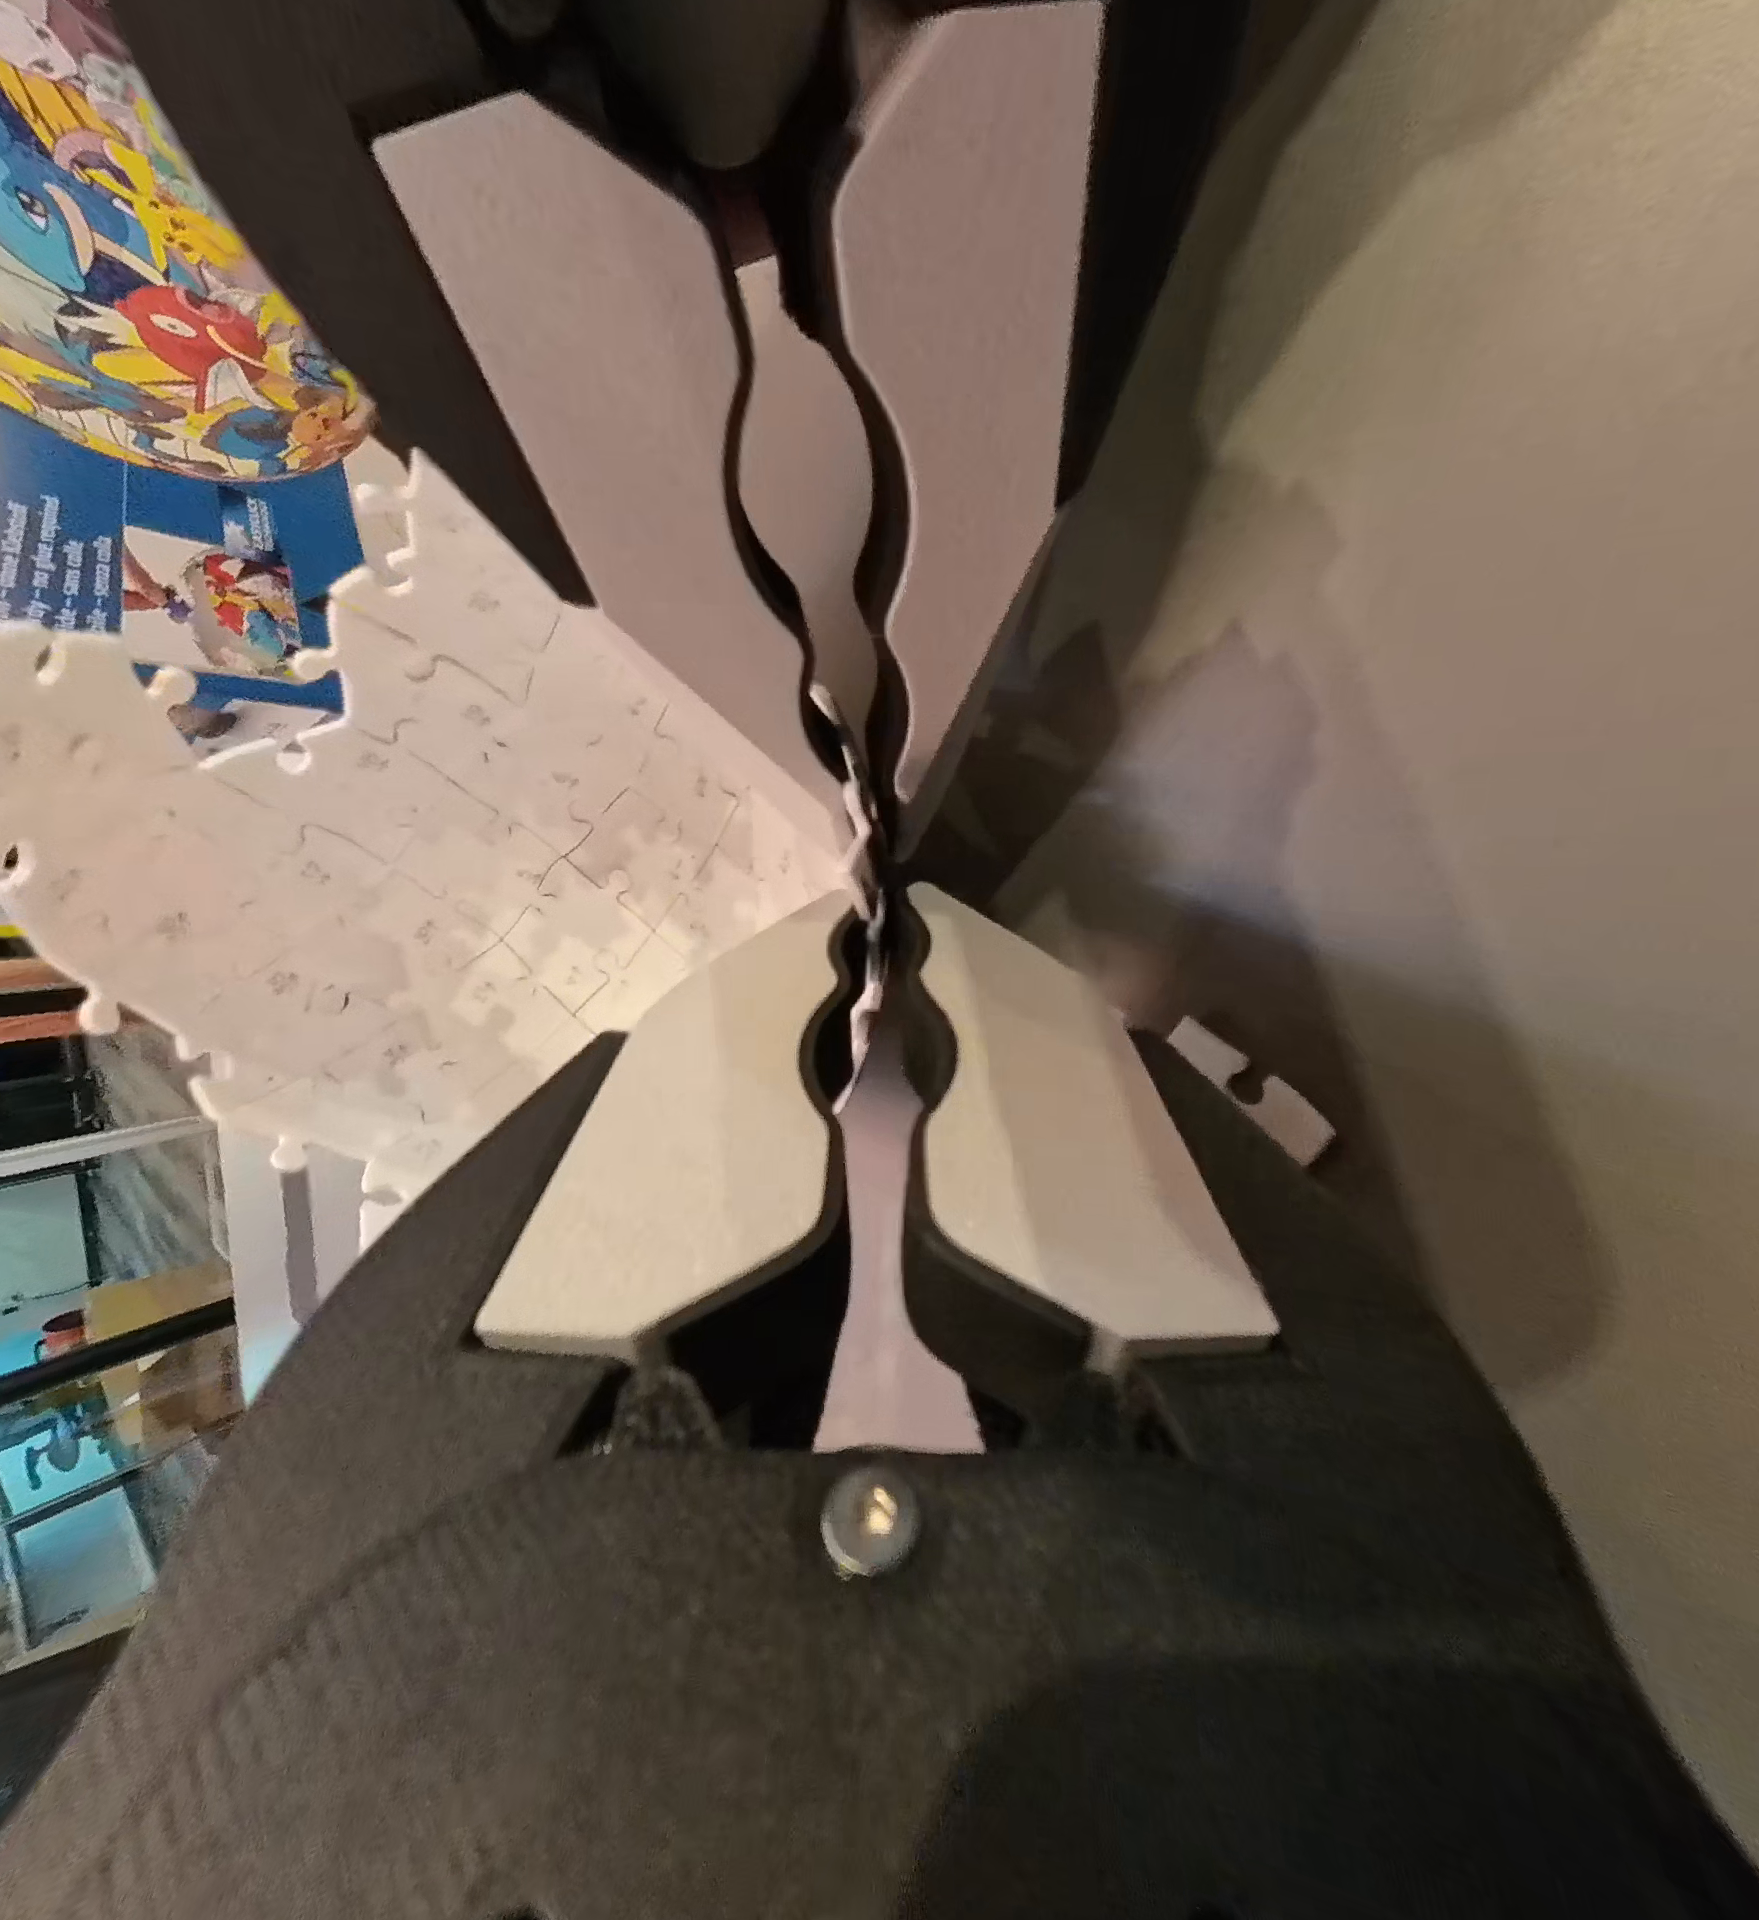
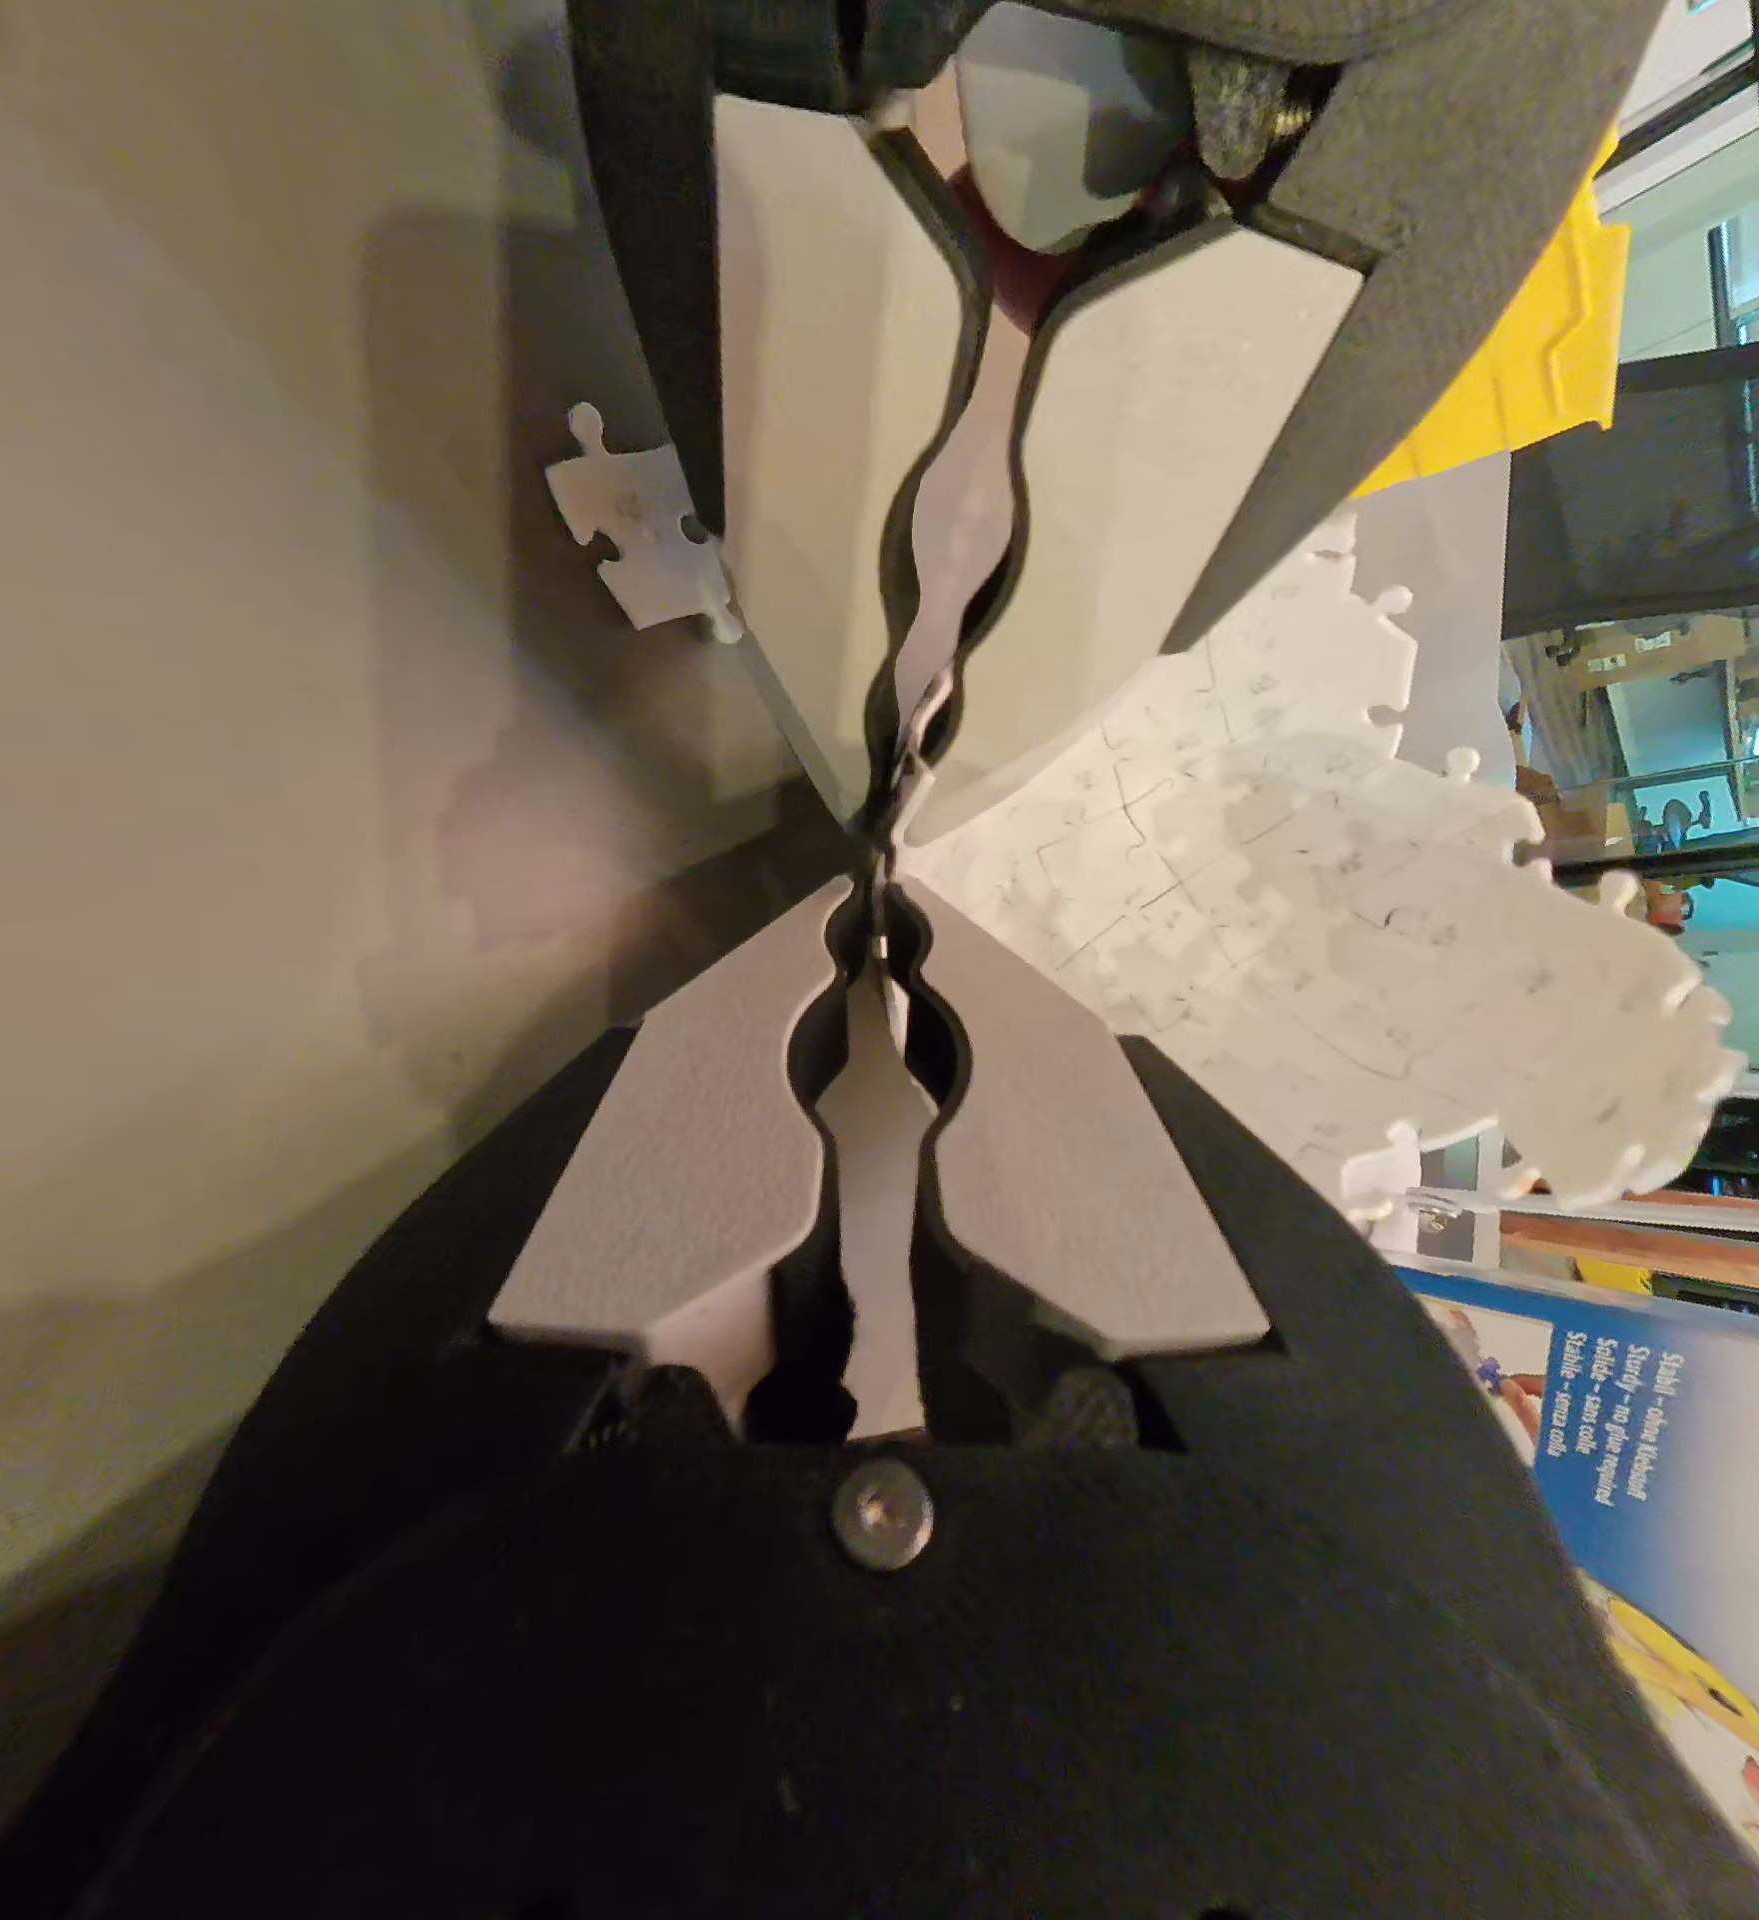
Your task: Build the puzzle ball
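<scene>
A curved white section of joined puzzle pieces [image 1: 366, 862] is held up in the air, blank side toward the cameras. My left gripper [image 1: 880, 935] is shut on its edge. My right gripper [image 1: 875, 821] faces it tip to tip from above in the left wrist view and is shut on the same edge. In the right wrist view my right gripper [image 2: 875, 925] is at the bottom, my left gripper [image 2: 890, 800] above, and the section [image 2: 1322, 904] fans out to the right. A single white piece [image 2: 636, 530] sticks out beside the left gripper [image 1: 1259, 1101]; I cannot tell whether it is joined.
The blue puzzle box [image 1: 127, 312] with a colourful cartoon ball picture stands behind the section, also in the right wrist view [image 2: 1685, 1475]. A yellow plastic object [image 2: 1509, 343] lies farther back. A beige surface [image 1: 1581, 727] fills the other side. Glass panels and shelves are in the background. My two grippers' fingertips are within a few centimetres of each other.
</scene>
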Demonstrator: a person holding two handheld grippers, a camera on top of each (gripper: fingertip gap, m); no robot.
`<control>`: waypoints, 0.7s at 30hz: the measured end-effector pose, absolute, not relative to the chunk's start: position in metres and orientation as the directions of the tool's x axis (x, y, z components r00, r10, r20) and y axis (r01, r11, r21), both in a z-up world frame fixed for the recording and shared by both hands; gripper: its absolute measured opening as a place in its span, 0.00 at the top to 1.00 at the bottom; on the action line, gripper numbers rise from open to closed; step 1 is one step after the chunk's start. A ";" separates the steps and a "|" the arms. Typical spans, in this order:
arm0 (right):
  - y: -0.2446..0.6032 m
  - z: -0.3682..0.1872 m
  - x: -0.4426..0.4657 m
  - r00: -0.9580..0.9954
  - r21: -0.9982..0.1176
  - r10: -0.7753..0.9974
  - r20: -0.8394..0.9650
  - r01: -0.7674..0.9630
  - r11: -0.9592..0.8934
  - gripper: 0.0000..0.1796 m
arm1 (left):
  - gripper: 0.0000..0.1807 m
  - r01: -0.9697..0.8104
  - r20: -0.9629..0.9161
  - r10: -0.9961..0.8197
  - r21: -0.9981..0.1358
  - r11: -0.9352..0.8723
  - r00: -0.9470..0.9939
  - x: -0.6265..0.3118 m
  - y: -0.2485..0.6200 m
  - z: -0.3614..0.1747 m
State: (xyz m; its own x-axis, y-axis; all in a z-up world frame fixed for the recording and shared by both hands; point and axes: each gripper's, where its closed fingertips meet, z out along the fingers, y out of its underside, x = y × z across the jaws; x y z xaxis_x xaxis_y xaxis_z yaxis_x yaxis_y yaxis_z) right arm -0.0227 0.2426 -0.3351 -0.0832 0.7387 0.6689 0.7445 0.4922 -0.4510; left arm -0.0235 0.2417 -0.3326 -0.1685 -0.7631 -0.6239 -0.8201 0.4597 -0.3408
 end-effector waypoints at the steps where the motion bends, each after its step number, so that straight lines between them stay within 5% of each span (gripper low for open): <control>1: 0.242 -0.335 -0.023 -0.085 -0.449 0.737 0.670 0.744 0.494 1.00 | 0.96 -0.821 -0.623 -0.765 -0.344 0.454 -0.162 -0.024 0.242 -0.332; 21: 0.242 -0.331 -0.023 -0.040 -0.464 0.736 0.676 0.753 0.467 0.94 | 0.86 -0.832 -0.650 -0.760 -0.414 0.369 -0.014 -0.046 0.246 -0.315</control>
State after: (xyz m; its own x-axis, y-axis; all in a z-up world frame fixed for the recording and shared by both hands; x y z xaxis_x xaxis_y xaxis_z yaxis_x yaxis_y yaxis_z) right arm -0.0235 0.2425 -0.3313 -0.0402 0.7362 0.6756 0.7526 0.4671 -0.4641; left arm -0.0463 0.2459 -0.3154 -0.0140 -0.7602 -0.6495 -0.8317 0.3694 -0.4144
